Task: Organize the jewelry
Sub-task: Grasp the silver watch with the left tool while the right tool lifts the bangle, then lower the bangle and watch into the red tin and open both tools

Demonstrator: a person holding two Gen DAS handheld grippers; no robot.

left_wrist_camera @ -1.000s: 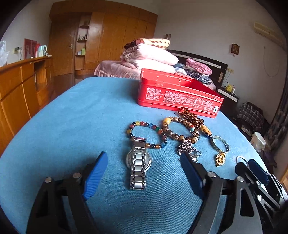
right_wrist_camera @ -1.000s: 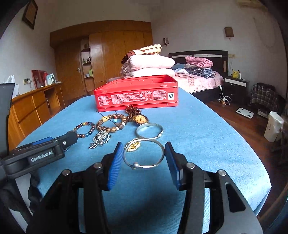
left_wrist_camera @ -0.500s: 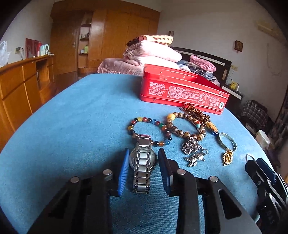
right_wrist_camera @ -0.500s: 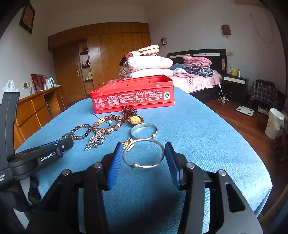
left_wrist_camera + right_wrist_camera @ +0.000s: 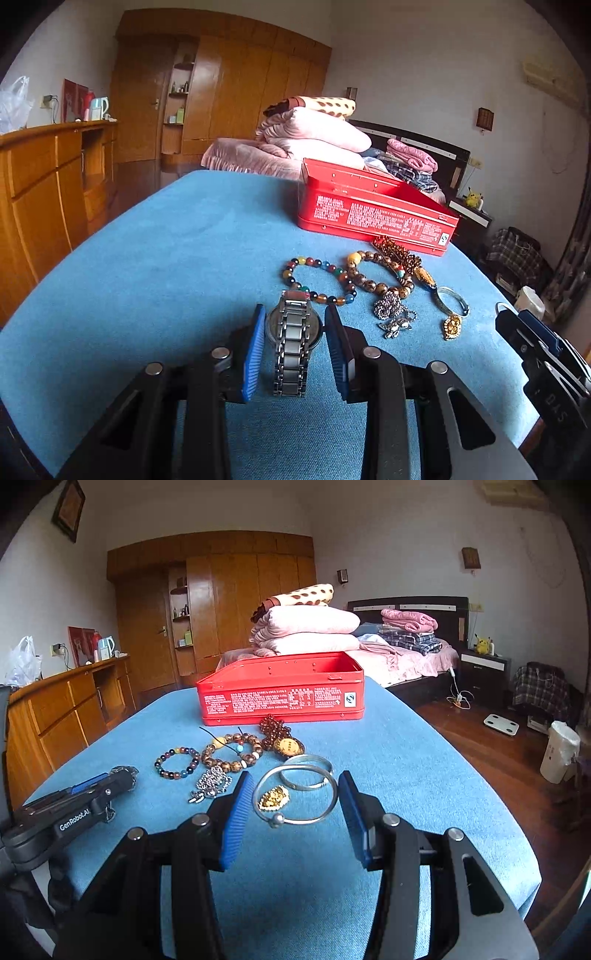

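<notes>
My left gripper (image 5: 295,347) is shut on a silver metal watch (image 5: 292,334), its blue pads against the watch case on the blue tablecloth. My right gripper (image 5: 293,812) is shut on a thin silver bangle (image 5: 295,799) with a ball end, both pads touching its sides. An open red tin box (image 5: 280,688) stands behind the jewelry; it also shows in the left wrist view (image 5: 373,210). Between lie a coloured bead bracelet (image 5: 317,277), a brown bead bracelet (image 5: 380,273), a sparkly chain (image 5: 391,314), a gold pendant (image 5: 273,798) and a second silver bangle (image 5: 306,771).
The blue table (image 5: 406,775) drops off to the right over a wooden floor with a white bin (image 5: 559,751). Wooden cabinets (image 5: 44,195) stand on the left. A bed with folded blankets (image 5: 306,627) lies behind the tin.
My left gripper closed from wide open onto the watch. My right gripper stayed shut on the bangle; its view rose a little.
</notes>
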